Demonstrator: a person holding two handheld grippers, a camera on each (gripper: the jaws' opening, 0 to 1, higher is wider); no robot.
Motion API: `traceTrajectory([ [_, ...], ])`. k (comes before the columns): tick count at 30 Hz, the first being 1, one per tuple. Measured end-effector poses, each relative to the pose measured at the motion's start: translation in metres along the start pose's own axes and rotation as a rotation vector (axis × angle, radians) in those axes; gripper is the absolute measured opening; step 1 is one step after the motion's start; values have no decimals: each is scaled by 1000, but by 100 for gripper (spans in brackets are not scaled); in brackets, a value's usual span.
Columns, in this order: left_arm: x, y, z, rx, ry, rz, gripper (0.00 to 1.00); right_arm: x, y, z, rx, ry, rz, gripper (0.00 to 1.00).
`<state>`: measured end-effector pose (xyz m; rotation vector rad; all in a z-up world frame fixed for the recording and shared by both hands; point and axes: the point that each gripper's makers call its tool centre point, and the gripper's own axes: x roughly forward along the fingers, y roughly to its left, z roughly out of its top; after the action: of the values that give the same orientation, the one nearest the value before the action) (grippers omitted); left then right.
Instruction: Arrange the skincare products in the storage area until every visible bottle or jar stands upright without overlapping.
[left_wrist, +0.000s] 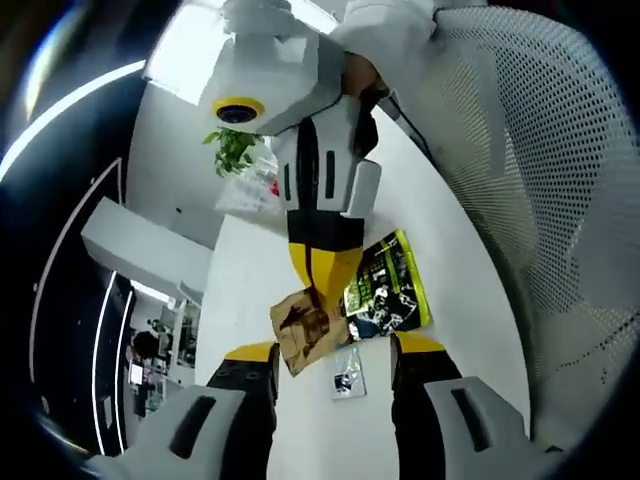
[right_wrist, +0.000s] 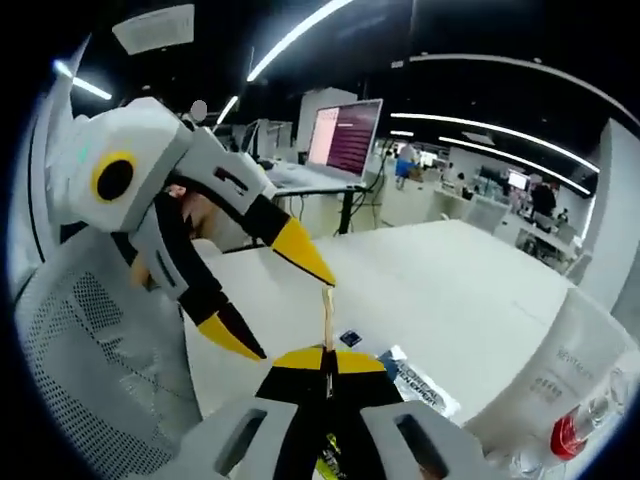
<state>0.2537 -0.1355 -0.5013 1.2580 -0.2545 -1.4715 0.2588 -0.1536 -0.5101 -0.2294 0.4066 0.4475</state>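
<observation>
In the left gripper view my left gripper (left_wrist: 335, 350) stands open above the white table (left_wrist: 250, 280). My right gripper (left_wrist: 320, 272) comes down from the top, shut on a brown paper sachet (left_wrist: 305, 332) that hangs between my left jaws. In the right gripper view my right gripper (right_wrist: 326, 362) pinches that sachet (right_wrist: 326, 315), seen edge-on. The open left gripper (right_wrist: 272, 298) reaches in from the left, one jaw above the sachet's tip and one beside it. A green-and-black packet (left_wrist: 390, 285) and a small clear sachet (left_wrist: 348, 372) lie flat on the table.
A white carton (right_wrist: 565, 365) and a clear bottle with a red part (right_wrist: 568, 436) stand at the right edge. A white mesh chair (left_wrist: 540, 200) is close by. A monitor (right_wrist: 345, 135), a plant (left_wrist: 235, 150) and more desks sit farther back.
</observation>
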Motion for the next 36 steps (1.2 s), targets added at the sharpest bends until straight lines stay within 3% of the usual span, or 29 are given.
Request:
traceTrajectory([
  [5, -2, 14, 3, 45, 35, 17, 44, -1, 0, 1, -51, 11, -18, 0],
  [8, -4, 19, -6, 39, 90, 15, 41, -4, -8, 4, -51, 3, -49, 0],
  [10, -5, 21, -4, 54, 85, 18, 41, -5, -9, 4, -51, 4, -48, 0],
  [13, -3, 25, 10, 108, 70, 18, 41, -2, -4, -2, -172, 54, -37, 0],
  [16, 5, 20, 24, 179, 41, -32, 39, 1, 9, -4, -246, 70, 1, 0],
  [20, 13, 14, 29, 193, 41, -75, 26, -1, 14, -1, -294, 62, 5, 0],
  [23, 13, 9, 24, 196, 61, -106, 8, -4, 3, 3, -291, 48, -23, 0],
  [26, 12, 9, 25, 181, 56, -100, 4, -4, 2, 2, -293, 43, -23, 0],
  [30, 5, 17, 23, 60, 24, -69, 3, -3, 0, 7, -311, 10, -44, 0],
  [33, -2, 28, 17, -143, -29, -35, 3, -5, -6, 11, -289, -9, -66, 1],
  [36, -11, 39, 10, -355, -92, 2, 3, -5, -6, 17, -117, -58, -44, 12],
])
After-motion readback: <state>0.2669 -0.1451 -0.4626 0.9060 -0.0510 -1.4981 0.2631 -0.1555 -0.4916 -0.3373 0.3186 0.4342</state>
